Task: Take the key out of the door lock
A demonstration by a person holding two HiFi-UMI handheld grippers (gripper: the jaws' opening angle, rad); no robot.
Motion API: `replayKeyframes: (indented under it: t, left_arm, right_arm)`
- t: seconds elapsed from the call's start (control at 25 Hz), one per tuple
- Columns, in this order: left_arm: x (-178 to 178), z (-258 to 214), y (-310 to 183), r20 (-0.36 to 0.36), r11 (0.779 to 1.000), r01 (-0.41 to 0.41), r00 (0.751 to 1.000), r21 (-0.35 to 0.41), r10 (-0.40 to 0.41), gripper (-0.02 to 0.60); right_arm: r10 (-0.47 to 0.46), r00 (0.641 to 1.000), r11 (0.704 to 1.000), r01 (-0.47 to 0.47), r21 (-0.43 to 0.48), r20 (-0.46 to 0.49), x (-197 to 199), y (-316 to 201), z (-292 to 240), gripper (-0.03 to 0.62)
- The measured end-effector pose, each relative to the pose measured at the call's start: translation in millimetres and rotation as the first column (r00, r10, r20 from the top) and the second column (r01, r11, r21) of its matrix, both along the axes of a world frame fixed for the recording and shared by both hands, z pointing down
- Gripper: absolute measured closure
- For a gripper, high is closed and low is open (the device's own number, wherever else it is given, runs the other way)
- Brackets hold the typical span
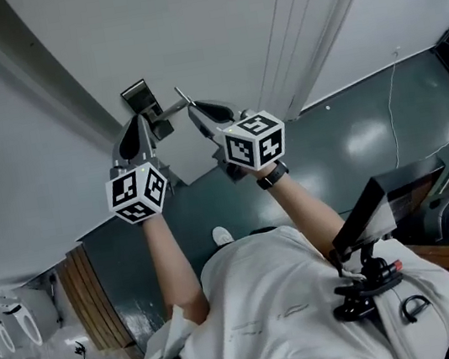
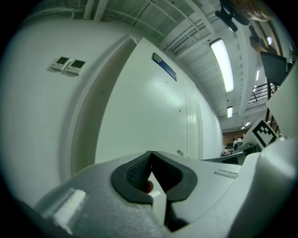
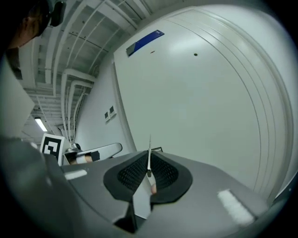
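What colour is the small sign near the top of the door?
The sign is blue, clearest in the right gripper view.

Key (image 3: 149,148) pinched in hand-held gripper (image 3: 148,163), white door (image 3: 200,93) behind

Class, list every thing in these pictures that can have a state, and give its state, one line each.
key: out of the lock, gripped edge-on, blade sticking up free
right claw: shut on the key
left claw: shut, nothing held
door: seems shut in its frame
ceiling light: on
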State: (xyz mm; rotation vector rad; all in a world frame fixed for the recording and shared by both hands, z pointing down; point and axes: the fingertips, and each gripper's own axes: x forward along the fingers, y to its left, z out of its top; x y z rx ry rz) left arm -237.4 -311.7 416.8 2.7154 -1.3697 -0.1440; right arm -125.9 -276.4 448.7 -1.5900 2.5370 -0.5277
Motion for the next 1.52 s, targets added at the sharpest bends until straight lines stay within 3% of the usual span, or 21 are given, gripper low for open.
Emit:
replayKeyframes:
  t: [0.16, 0.36, 0.88, 1.2, 1.52]
  left_arm:
    - [12, -10, 30, -0.013, 0.997, 0.083, 0.997, 0.004, -0.082, 0.577]
    - [16, -24, 49, -0.016, 0.990, 0.140, 0.990, 0.015, -0.140, 0.577]
    - [22, -40, 47, -0.023, 0.996, 0.073, 0.997, 0.043, -0.072, 0.577]
    - [3, -20, 42, -0.047, 0.998, 0.063, 0.997, -0.006, -0.063, 0.577]
    - [0, -21, 45, -0.047, 0.999, 0.037, 0.998, 0.005, -0.036, 0.577]
  right_arm:
    - [0.031, 0.988, 0.996, -0.019, 0.087, -0.148, 11, 22, -27, 0.565]
    - [0.044, 0.987, 0.993, -0.026, 0.113, -0.154, 19, 38, -41, 0.565]
    - [0.207, 0.962, 0.968, -0.174, 0.184, -0.179, 30, 45, -68, 0.565]
    - [0.207, 0.959, 0.971, -0.177, 0.163, -0.195, 6, 44, -59, 0.565]
    - [0.222, 0.955, 0.969, -0.192, 0.158, -0.198, -5, 36, -58, 0.565]
